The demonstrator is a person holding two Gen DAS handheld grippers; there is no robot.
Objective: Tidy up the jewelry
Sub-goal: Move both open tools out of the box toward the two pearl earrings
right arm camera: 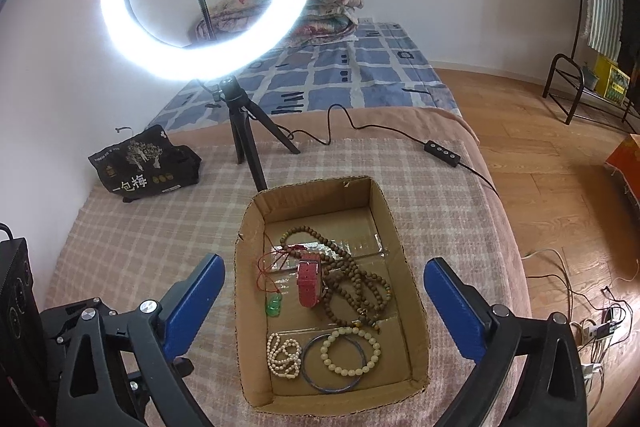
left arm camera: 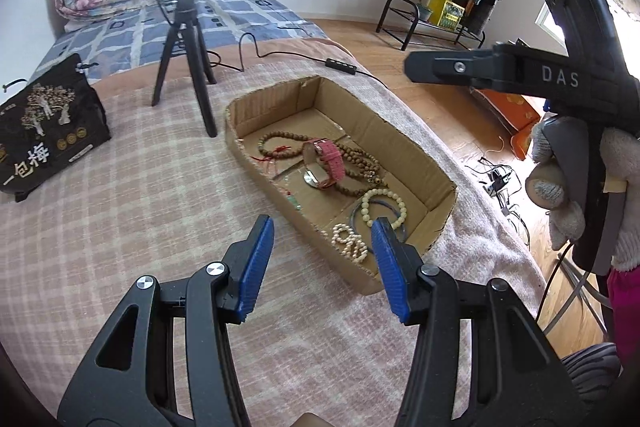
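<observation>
Apparently the last step is being wrapped up: jewelry (right arm camera: 332, 299) is lying in the cardboard box (right arm camera: 412, 291) just ahead of & below both grippers, left gripper (left arm camera: 322, 259) & right gripper (right arm camera: 324, 311) being held wide open w/ nothing gripped, so only pull-back is prob. being called for.

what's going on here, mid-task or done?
A person holds a gripper in each hand over a bed, sorting jewelry. Both the left gripper and right gripper are open and hold nothing. All the jewelry in view lies in the cardboard box: a pink watch, brown bead strands, a green pendant on red cord, a pearl bracelet, a cream bead bracelet and a blue bangle. Nothing lies loose on the blanket beside it, so it looks near done.
</observation>
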